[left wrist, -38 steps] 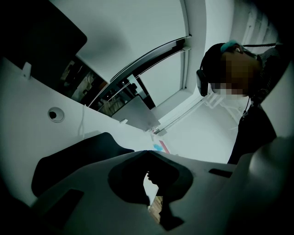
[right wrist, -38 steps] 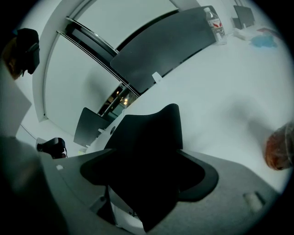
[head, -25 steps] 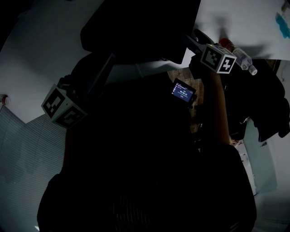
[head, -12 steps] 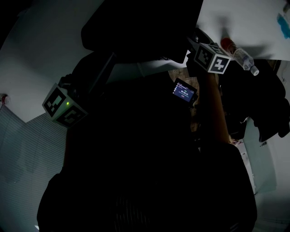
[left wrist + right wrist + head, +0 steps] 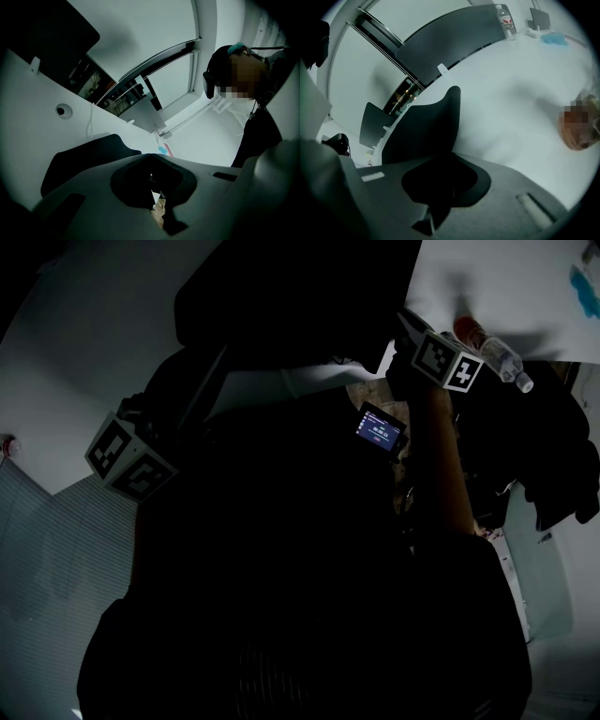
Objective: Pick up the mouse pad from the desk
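The black mouse pad [image 5: 291, 296] lies on the white desk [image 5: 506, 287], at the top centre of the dark head view. My right gripper [image 5: 451, 157] is at the pad's right edge, its marker cube [image 5: 448, 362] just below. Its jaws are shut, and the mouse pad [image 5: 422, 126] runs down into the tips, so they pinch its edge. My left gripper [image 5: 150, 157] hovers near the left side of the mouse pad [image 5: 89, 157], jaw tips together with nothing between them. Its marker cube [image 5: 131, 460] shows at the left.
A plastic bottle [image 5: 492, 351] lies on the desk right of the right gripper, with a blue item [image 5: 586, 287] beyond it. A small lit screen [image 5: 380, 430] sits below the desk edge. A dark partition [image 5: 454, 33] lines the far side. A cable hole [image 5: 63, 111] is in the desk.
The right gripper's marker cube has shifted slightly and tilted at the pad's edge. The left gripper and the pad look unmoved.
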`<state>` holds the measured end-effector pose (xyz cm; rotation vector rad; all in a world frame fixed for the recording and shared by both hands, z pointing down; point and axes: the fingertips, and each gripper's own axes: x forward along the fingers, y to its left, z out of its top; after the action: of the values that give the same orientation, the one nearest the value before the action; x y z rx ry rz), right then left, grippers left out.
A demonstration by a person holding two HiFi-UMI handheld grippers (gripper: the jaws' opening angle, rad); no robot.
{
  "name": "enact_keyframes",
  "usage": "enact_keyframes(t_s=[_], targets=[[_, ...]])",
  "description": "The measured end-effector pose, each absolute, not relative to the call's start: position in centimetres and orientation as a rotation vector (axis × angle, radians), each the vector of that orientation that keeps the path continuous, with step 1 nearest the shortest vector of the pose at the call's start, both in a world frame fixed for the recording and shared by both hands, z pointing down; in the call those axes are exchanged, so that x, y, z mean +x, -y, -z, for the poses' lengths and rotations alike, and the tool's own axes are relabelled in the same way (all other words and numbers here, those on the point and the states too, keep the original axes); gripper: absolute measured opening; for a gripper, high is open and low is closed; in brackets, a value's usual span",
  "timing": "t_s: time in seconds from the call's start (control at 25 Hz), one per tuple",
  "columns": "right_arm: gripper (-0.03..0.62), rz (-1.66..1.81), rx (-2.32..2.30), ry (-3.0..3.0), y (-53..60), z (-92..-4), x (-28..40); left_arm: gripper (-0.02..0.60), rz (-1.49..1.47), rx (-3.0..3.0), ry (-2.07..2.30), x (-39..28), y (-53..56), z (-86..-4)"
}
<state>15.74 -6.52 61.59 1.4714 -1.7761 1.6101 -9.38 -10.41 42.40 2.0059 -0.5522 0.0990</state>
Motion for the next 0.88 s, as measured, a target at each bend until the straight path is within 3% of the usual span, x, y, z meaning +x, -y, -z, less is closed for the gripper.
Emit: enact_keyframes(t_s=[0.88], targets=[[0.015, -1.628, 1.403, 1.895, 6.4, -58.8, 14.0, 0.008, -0.04, 2.016, 0.573, -9.6, 9.0, -40.0]])
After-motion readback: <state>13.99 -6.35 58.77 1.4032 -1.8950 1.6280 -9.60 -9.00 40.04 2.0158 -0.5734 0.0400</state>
